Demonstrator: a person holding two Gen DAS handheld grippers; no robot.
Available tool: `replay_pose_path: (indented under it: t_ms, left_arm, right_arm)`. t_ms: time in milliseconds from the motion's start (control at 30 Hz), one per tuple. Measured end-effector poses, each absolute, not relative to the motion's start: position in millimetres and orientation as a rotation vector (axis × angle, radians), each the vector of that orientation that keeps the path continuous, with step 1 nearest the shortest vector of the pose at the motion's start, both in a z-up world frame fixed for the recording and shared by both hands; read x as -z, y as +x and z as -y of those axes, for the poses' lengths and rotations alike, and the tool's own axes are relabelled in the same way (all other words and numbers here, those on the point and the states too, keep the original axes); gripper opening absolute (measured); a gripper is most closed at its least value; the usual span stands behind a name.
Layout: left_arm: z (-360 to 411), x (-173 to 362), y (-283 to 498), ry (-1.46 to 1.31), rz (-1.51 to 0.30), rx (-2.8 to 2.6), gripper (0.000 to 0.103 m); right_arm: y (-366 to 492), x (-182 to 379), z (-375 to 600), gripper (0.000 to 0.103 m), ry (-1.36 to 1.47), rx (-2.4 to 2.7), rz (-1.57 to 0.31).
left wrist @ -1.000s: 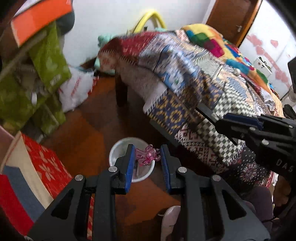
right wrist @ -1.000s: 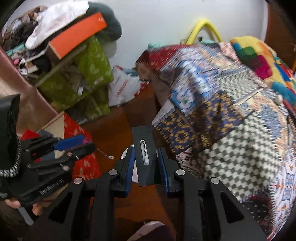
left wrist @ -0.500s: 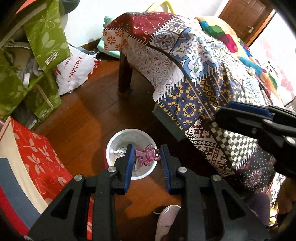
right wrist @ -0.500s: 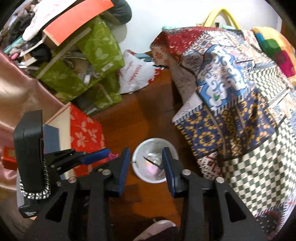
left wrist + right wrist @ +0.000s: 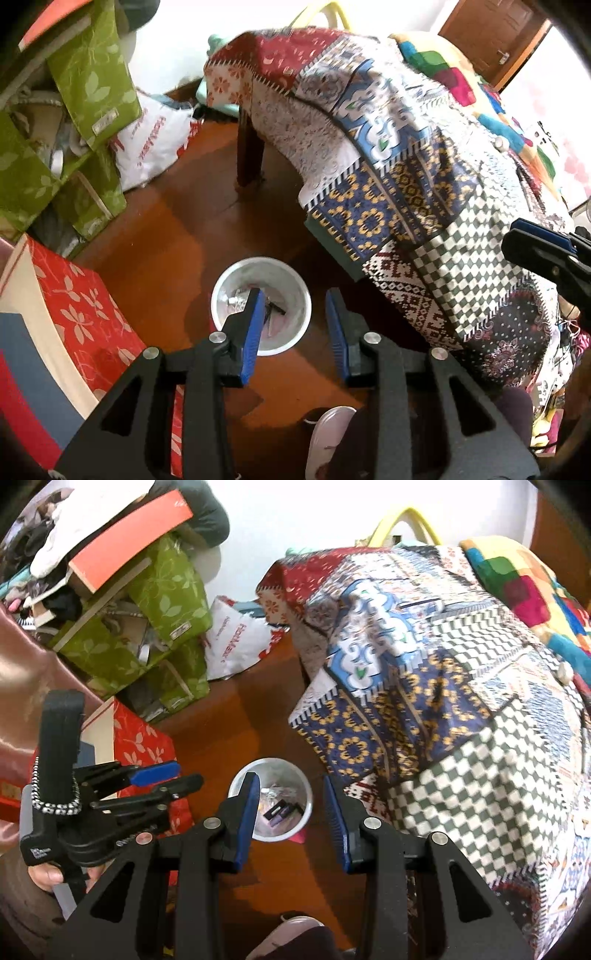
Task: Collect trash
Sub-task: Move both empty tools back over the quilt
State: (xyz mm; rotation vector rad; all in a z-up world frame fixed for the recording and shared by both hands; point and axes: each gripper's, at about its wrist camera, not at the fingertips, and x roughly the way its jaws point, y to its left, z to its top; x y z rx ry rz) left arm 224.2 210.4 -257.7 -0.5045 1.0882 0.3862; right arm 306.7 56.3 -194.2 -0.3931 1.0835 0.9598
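right wrist | white bin (image 5: 236,786) mouth up | dark box (image 5: 280,810) lies slanted | both tongs spread, empty

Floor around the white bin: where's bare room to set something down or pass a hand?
Bare wood floor lies beyond the white bin, bordered by the green bags, the white plastic bag and the table leg. A smaller strip sits on the near side by the shoe. Crowded: the red floral box on one side, the patchwork cloth overhanging the other.
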Motion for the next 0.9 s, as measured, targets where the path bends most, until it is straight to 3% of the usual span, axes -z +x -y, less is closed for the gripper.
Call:
replay_pose_path:
  t_ms: [567,733,900]
  left_arm:
    - [-122,117,248,-0.305,-0.833,-0.29,0.034]
    - [-86,91,274,-0.267,-0.784,-0.243,0.043]
    - [-49,80,318,-0.237,-0.776,-0.177,0.045]
  right_arm:
    - [322,97,53,0.033,-0.305,-0.799,-0.865]
    - [335,74,96,0.033,-0.274,-0.735,-0.805]
    - [355,68,140,0.033,-0.264,-0.665,-0.785]
